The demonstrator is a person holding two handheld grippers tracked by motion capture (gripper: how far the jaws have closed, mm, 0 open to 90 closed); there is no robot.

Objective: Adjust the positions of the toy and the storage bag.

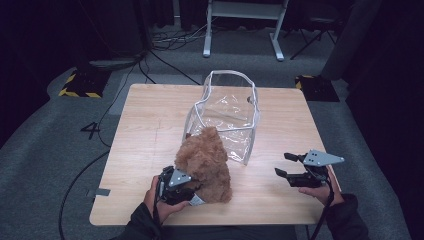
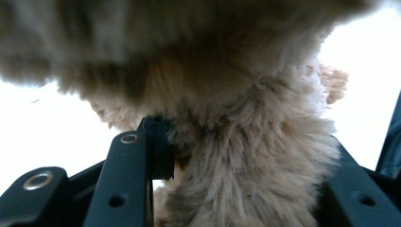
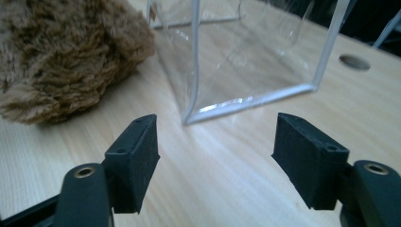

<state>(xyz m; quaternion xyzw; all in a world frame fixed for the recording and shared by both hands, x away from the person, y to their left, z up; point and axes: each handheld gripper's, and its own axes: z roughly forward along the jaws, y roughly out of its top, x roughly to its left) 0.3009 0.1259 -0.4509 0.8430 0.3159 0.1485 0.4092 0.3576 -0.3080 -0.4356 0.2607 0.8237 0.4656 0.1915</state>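
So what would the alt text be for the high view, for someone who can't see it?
A person at a wooden table grips a fluffy brown teddy bear with the left tool, just in front of a clear plastic bag standing open. The right tool is held open above the table near its right edge, holding nothing.

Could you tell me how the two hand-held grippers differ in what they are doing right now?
The left hand-held gripper is closed on the brown plush toy; the right hand-held gripper is open and holds nothing. The left is pressed into the toy's fur, while the right points at the clear bag without touching it. Both sit near the table's front edge.
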